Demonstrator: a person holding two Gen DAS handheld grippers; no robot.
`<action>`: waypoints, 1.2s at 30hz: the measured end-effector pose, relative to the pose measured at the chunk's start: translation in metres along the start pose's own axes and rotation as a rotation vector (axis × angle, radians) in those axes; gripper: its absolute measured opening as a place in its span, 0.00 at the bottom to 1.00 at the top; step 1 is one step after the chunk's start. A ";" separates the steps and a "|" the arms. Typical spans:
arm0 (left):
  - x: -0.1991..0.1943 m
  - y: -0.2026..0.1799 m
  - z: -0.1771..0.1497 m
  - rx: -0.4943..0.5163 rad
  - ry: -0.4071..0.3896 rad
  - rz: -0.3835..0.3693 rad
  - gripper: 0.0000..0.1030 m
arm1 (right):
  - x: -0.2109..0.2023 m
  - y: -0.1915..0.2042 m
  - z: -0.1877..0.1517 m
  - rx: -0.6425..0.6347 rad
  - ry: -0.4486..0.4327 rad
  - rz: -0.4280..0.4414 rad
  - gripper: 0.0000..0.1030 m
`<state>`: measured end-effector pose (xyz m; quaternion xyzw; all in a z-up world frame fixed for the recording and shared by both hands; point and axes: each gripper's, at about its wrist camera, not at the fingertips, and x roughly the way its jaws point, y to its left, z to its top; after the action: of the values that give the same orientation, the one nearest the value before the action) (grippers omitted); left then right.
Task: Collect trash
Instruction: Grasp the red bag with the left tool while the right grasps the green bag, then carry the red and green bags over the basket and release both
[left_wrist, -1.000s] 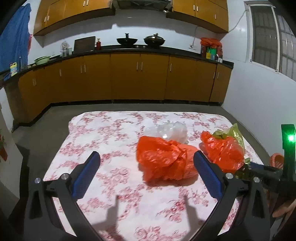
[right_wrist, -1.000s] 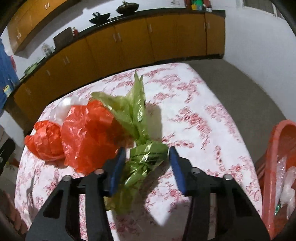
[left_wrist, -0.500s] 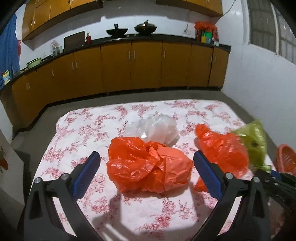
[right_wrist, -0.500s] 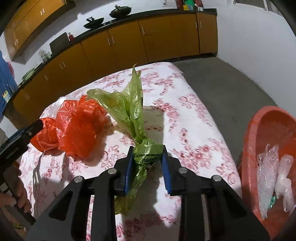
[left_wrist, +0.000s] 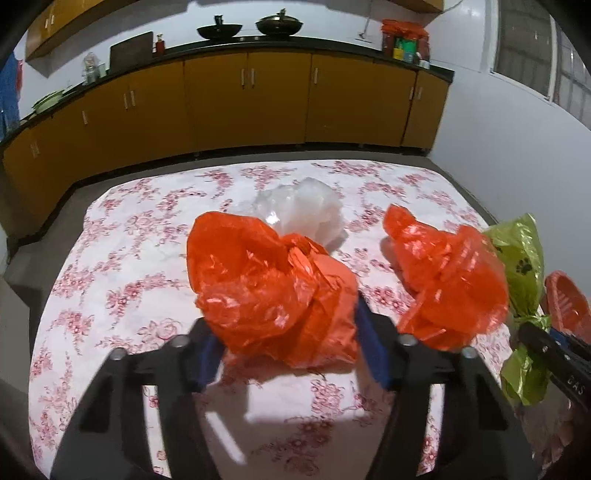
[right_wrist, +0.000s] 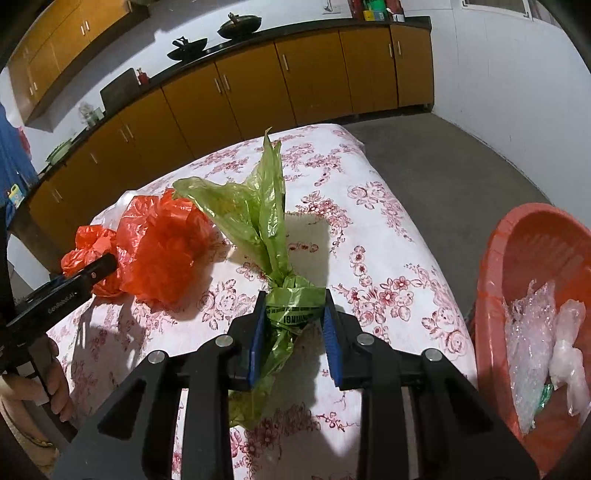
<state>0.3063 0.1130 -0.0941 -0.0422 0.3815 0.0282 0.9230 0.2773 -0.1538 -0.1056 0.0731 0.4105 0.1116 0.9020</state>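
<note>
Between the blue pads of my left gripper (left_wrist: 286, 332) lies a crumpled orange plastic bag (left_wrist: 269, 280); the jaws are closing and both pads touch it. A second orange bag (left_wrist: 450, 280) sits to its right, and a clear white bag (left_wrist: 303, 210) behind. My right gripper (right_wrist: 294, 306) is shut on the knotted neck of a green plastic bag (right_wrist: 266, 214), whose loose top stands upright over the tablecloth. The left gripper's finger (right_wrist: 74, 284) shows at the left edge of the right wrist view.
The table wears a white cloth with red flowers (left_wrist: 129, 258). An orange basket (right_wrist: 535, 258) holding clear plastic scraps stands just off the table's right edge. Yellow cabinets (left_wrist: 240, 103) line the far wall across a grey floor.
My left gripper came forward and down, and its jaws went from wide open to closed around the near orange bag. The right gripper closed on the green bag and drew it right, toward the basket.
</note>
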 end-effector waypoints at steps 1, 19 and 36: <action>-0.001 -0.001 -0.002 0.004 -0.004 -0.007 0.48 | -0.001 0.000 -0.001 0.001 -0.001 0.000 0.28; -0.069 0.004 -0.027 0.031 -0.104 -0.074 0.34 | -0.048 -0.007 -0.011 -0.003 -0.070 0.008 0.28; -0.165 -0.081 -0.034 0.170 -0.250 -0.311 0.34 | -0.165 -0.046 -0.030 -0.001 -0.305 -0.164 0.28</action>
<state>0.1724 0.0254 0.0033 -0.0188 0.2541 -0.1420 0.9565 0.1561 -0.2397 -0.0154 0.0552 0.2735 0.0255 0.9599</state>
